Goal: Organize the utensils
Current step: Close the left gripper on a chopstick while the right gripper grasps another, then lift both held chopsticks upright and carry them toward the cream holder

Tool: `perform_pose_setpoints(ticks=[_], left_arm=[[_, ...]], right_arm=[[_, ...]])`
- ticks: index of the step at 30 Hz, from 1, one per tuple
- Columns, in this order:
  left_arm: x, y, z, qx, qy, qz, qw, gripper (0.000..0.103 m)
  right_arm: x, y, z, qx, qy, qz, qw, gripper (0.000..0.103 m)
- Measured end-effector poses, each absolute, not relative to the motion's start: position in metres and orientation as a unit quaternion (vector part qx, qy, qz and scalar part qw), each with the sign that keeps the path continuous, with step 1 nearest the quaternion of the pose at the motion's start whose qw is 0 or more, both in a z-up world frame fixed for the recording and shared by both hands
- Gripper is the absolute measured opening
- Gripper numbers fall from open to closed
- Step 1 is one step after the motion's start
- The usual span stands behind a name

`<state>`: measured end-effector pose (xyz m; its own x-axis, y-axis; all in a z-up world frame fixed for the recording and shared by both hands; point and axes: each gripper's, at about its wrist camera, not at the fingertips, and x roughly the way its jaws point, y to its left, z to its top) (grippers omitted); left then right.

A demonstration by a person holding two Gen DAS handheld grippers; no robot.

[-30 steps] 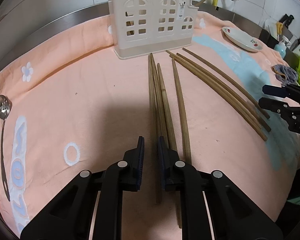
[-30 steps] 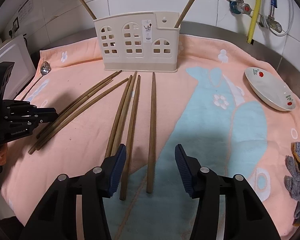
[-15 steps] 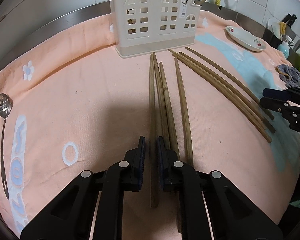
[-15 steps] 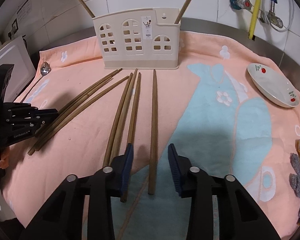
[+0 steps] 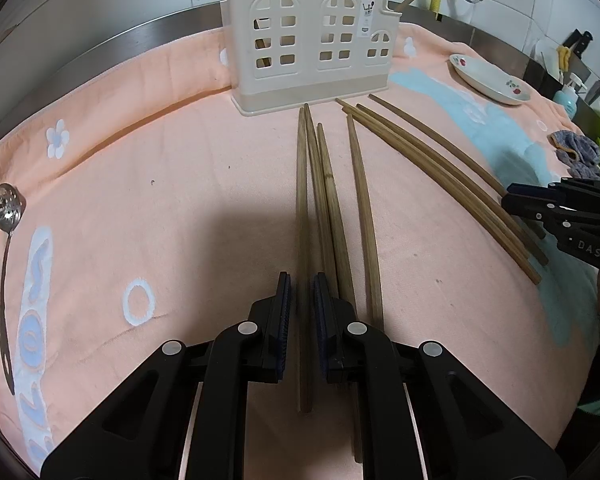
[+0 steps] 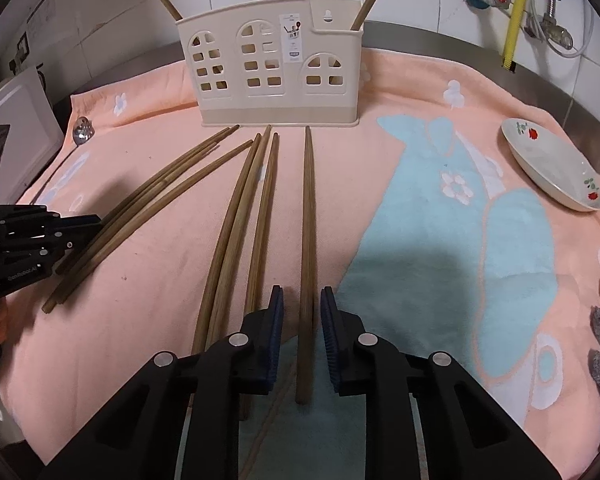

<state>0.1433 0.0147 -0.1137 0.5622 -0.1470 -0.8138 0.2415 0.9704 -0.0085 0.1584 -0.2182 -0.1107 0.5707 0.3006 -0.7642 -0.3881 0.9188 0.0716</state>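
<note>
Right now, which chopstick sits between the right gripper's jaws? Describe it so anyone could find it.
Start at the cream plastic utensil holder on the peach towel. Wooden chopsticks fan out before it; the one meant is the brown wooden chopstick farthest toward the white flowered dish. It lies alone, touching no neighbour.

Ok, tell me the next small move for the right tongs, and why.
Probably finish closing, then lift. The right tongs are closing around the lone chopstick, which lies between the pads with slim gaps still showing. The beige holder straight ahead already has two chopsticks standing in it.
</note>
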Motion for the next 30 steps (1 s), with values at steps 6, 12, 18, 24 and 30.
perform_pose_setpoints(ticks=[6, 12, 18, 24, 30], left_arm=[[0.142, 0.014, -0.114, 0.053, 0.455, -0.111, 0.882, 0.012], [0.144, 0.012, -0.114, 0.055, 0.459, -0.112, 0.879, 0.011], [0.145, 0.012, -0.110, 0.044, 0.460, -0.105, 0.881, 0.006], [0.141, 0.014, -0.097, 0.043, 0.445, -0.104, 0.888, 0.005], [0.135, 0.015, -0.069, 0.037, 0.412, -0.102, 0.905, 0.005]], right_arm=[[0.157, -0.216, -0.112, -0.073, 0.415, 0.183, 0.888, 0.010], [0.156, -0.214, -0.111, -0.082, 0.409, 0.175, 0.892, 0.007], [0.149, -0.218, -0.095, -0.077, 0.390, 0.176, 0.901, 0.007], [0.140, -0.222, -0.065, -0.071, 0.354, 0.181, 0.915, 0.007], [0.138, -0.224, -0.031, -0.058, 0.321, 0.196, 0.925, 0.007]])
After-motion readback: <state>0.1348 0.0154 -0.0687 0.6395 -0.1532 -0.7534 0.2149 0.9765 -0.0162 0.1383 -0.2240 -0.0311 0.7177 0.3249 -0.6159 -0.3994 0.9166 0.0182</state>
